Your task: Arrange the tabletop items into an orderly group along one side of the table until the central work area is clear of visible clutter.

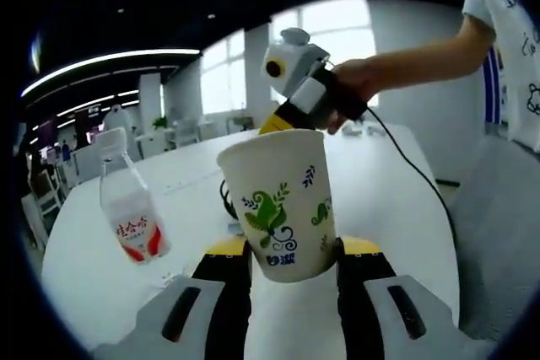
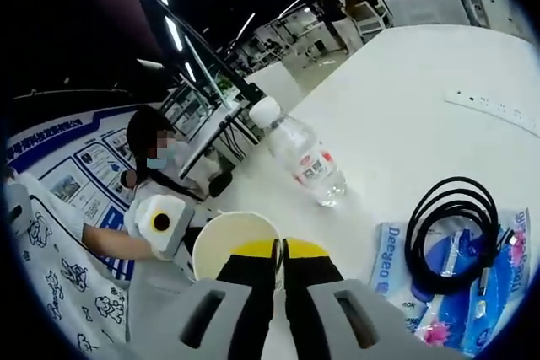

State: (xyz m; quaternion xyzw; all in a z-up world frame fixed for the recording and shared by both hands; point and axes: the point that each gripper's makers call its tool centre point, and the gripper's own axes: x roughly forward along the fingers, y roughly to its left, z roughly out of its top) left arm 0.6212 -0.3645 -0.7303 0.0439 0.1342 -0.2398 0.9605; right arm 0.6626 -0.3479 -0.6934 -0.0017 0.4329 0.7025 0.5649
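**Paper cup held by both hand-held grippers above the bench**

White bench (image 1: pixel 396 200): long, pale surface, seen in both views; it carries the loose items.

Person: a hand (image 1: pixel 359 82) in the left gripper view holds the right hand-held gripper (image 1: pixel 283 120), whose yellow tip meets the cup's far rim.

Plastic water bottle (image 1: pixel 131 208): clear, white cap, red-and-white label. Stands on the bench, beside the cup in the left gripper view. In the right gripper view (image 2: pixel 301 156) it appears beyond the cup.

Paper cup (image 1: pixel 283 204): white with green leaf print, upright. Left hand-held gripper (image 1: pixel 294 250) grasps it, one jaw on each side of the lower wall. In the right gripper view the cup (image 2: pixel 228 242) shows its open mouth; the right hand-held gripper (image 2: pixel 281 260) has its jaws clenched together at the cup's rim, pinching it.

Black cable (image 2: pixel 451 221): coiled, lying on blue-and-white packets (image 2: pixel 396 263), near the cup.
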